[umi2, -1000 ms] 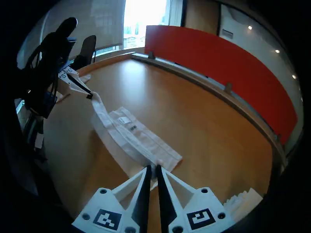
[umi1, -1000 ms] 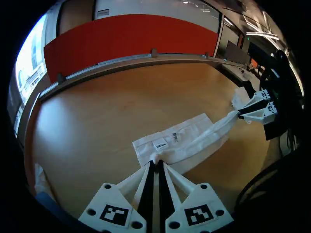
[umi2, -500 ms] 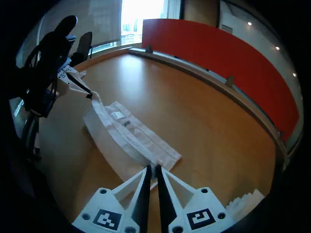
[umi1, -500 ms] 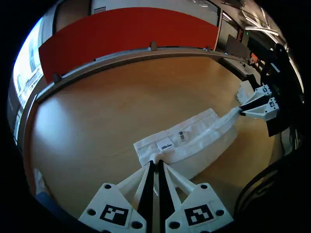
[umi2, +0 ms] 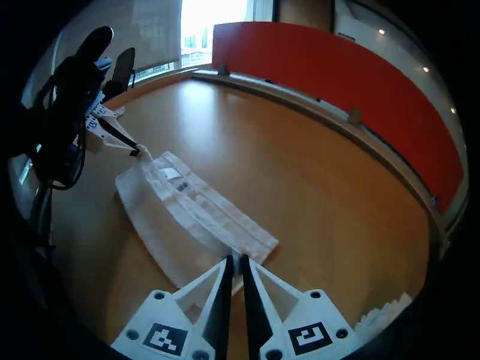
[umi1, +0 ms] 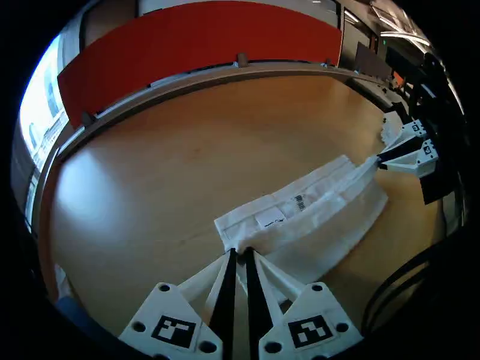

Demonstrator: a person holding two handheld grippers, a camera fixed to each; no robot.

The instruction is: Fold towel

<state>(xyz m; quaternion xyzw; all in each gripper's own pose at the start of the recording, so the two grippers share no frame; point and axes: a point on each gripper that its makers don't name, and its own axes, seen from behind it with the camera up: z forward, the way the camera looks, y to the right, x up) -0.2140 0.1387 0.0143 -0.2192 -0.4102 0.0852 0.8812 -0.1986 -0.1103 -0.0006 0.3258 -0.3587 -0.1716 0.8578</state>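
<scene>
Warm brown wood makes up the broad, glossy worktop [umi1: 150, 180] [umi2: 312, 180]; a long red partition panel [umi1: 198, 42] [umi2: 360, 78] stands along its far edge, with bright windows beyond one end; dark office chairs [umi2: 90, 66] crowd the side where the person holding the grippers stands.

On the near half of the worktop lies the long white cloth towel [umi1: 312, 210] [umi2: 192, 210], stretched end to end between the two grippers; one layer rests flat on the wood, while a narrower fold with ribbed seams and a small sewn label lies over it and rises at each pinched end.

Bare wood runs wide from the towel to the red panel; the near edge sits close.

The left gripper [umi1: 239, 252] [umi2: 135, 151] has its fingers clamped on one end of the towel; the right gripper [umi2: 236, 259] [umi1: 379, 161] pinches the other end likewise.
</scene>
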